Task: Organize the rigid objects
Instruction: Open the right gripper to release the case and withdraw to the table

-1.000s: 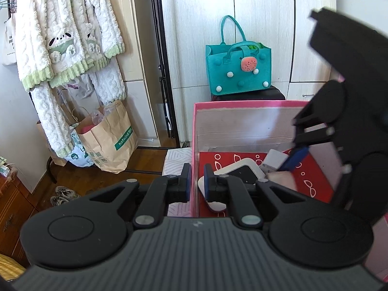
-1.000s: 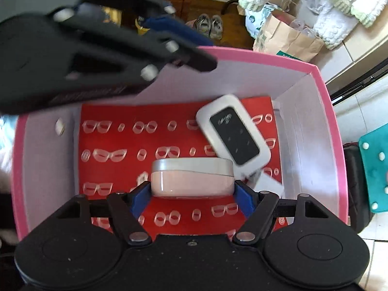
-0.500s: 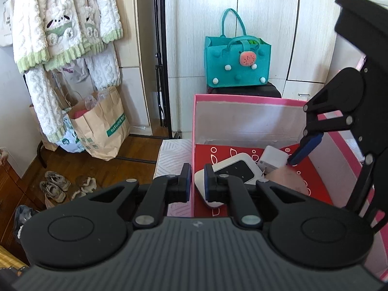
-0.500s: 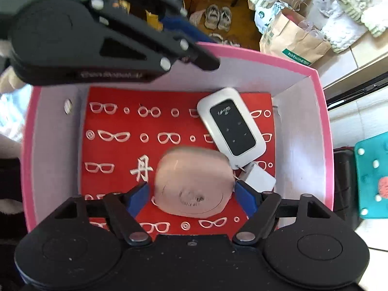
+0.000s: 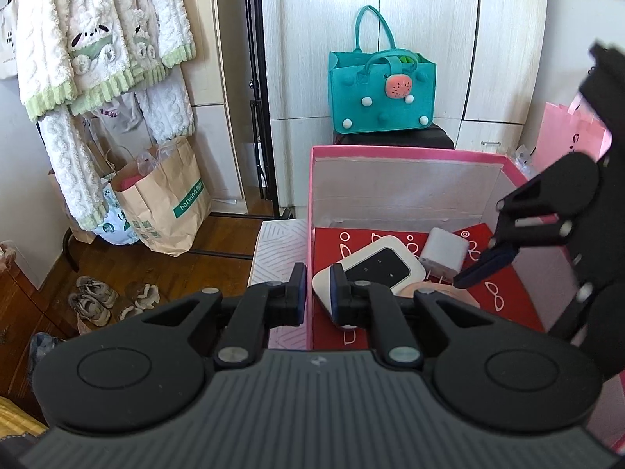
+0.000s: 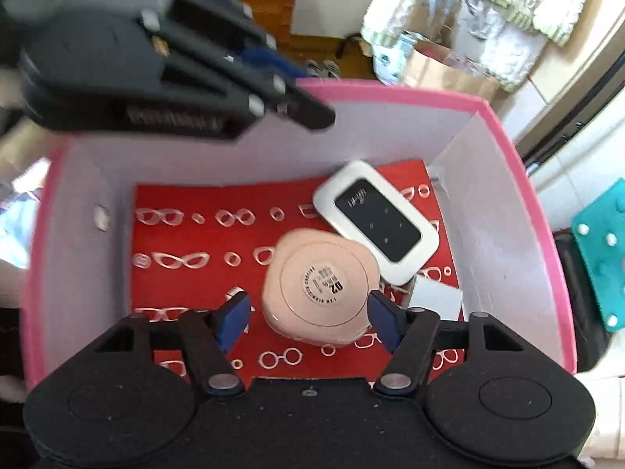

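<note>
A pink box [image 6: 539,211] with a red glasses-print floor holds a round pink compact [image 6: 320,285] lying label-up, a white pocket router [image 6: 375,222] and a small white charger [image 6: 435,303]. My right gripper [image 6: 308,318] is open above the compact, apart from it. My left gripper [image 5: 317,293] has its jaws closed on the box's left wall [image 5: 310,234]. The router [image 5: 371,269], charger [image 5: 445,252] and compact edge [image 5: 449,293] show in the left wrist view, with the right gripper [image 5: 484,265] above them.
A teal felt bag [image 5: 381,93] stands on a black case behind the box. A paper bag [image 5: 164,199], hanging robes [image 5: 97,39], and shoes [image 5: 93,301] on the wood floor are to the left. A pink bag [image 5: 566,136] is at right.
My right gripper opened and let go of the pink compact, which now lies flat on the box floor. The gripper has risen a little. The left gripper stayed on the box wall.
</note>
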Motion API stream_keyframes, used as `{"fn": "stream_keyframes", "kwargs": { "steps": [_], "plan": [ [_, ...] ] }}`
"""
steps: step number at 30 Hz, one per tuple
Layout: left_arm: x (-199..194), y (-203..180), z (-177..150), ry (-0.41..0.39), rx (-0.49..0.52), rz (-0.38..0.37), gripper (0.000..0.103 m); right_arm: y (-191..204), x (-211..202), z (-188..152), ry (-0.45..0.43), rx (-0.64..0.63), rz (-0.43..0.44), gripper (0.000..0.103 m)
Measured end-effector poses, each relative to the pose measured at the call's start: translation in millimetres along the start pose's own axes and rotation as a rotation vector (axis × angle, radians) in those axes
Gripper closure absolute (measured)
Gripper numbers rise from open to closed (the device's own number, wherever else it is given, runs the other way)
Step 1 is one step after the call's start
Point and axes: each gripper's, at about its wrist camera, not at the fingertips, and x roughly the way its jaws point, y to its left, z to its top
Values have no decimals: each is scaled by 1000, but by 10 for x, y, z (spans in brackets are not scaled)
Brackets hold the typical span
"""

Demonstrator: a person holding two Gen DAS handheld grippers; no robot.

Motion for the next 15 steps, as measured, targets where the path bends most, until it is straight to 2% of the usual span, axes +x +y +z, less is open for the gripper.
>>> {"fn": "stream_keyframes", "kwargs": {
  "steps": [3,9,11,13,15],
  "plan": [
    [12,-42,3,3,21,15,93,74,93,-9,0,-42,-68,35],
    [20,-32,17,13,12,6,93,-10,56,-62,-26,36,-167,35],
    [21,-12,22,16,6,1,93,-32,-84,-155,-85,101,-136,36],
    [23,2,25,18,1,-4,93,-98,-342,-289,-179,236,-65,35],
    [26,13,31,21,-7,-10,93,-142,-621,-470,-282,372,-53,35]
  ]
}}
